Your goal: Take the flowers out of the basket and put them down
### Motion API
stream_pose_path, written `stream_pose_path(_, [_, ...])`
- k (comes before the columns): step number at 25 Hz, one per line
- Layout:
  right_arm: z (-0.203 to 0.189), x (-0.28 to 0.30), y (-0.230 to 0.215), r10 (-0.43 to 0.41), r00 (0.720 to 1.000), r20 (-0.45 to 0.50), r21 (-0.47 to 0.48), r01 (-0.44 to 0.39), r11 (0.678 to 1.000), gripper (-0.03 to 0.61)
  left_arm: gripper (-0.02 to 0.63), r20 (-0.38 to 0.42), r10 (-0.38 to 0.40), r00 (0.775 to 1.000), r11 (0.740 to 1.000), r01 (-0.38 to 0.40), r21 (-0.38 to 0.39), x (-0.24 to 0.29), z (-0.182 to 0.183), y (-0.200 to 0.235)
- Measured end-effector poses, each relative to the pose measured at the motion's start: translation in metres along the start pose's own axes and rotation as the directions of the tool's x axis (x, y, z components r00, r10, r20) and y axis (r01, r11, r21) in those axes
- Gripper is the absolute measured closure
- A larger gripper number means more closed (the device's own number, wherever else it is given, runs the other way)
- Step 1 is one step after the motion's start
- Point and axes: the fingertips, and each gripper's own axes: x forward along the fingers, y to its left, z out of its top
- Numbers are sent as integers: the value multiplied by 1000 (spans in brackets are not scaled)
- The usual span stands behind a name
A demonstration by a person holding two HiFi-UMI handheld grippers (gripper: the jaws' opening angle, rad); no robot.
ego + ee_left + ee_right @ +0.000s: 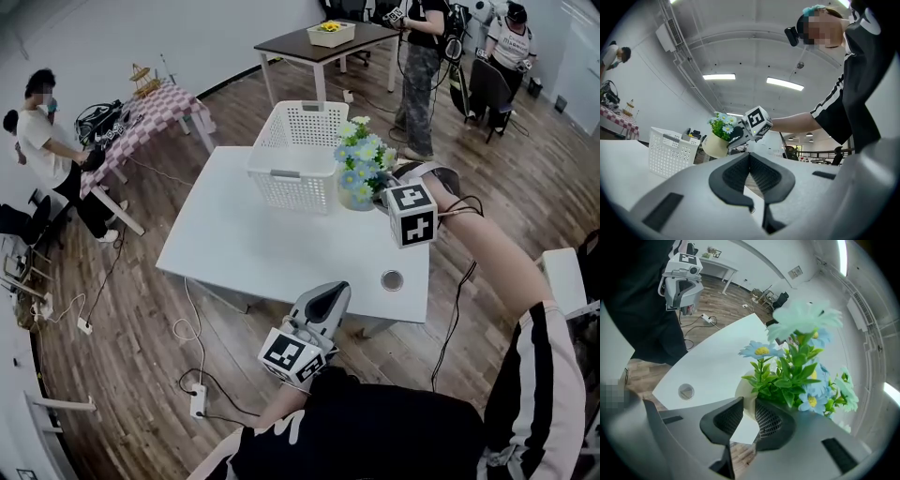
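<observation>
Flowers (pixel 361 155), blue and white daisies in a cream pot (pixel 354 199), are seen outside the white basket (pixel 281 187), just beside it at its 3 o'clock, over the white worktop (pixel 244 248). The pot's rim is clamped by the right gripper (pixel 745 416). The left gripper (pixel 750 161) is held closed and empty at the worktop's 6 o'clock edge.

The white table (pixel 239 246) carries 1 white basket (pixel 291 183) at its far edge. Just right of the basket is a pot (pixel 358 200) of flowers (pixel 361 155); whether its base touches the tabletop cannot be told. 1 round grey disc (pixel 392 280) lies near the front right corner.
</observation>
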Motion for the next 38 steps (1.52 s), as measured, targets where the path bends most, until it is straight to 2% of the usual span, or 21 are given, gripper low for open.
stream_pose_path(7, [-26,30,24,20,998,-54,62,-17,998,490,609,-37,12,999,1000,-13,-19,-10,-9,16])
stream_pose_path(13, [-45,65,52,81,992,-98,119,-69,991,489,609,-54,40,998,999,-40,-7,-23,-6,26])
stream_pose_path(18, [-54,97,80,144,979,-142,126,-127,984,489,609,-82,67,994,998,-68,-13,-38,-11,35])
stream_pose_path(27, [-44,144,117,217,964,-156,121,-199,972,489,609,-124,105,987,994,-107,-9,-60,-20,49])
stream_pose_path(35, [-42,153,118,203,967,-154,166,-177,970,479,609,-120,110,987,994,-112,-8,-63,-19,57])
stream_pose_path(38, [-42,154,117,208,967,-146,210,-175,962,479,609,-109,105,988,994,-106,-6,-61,-16,57])
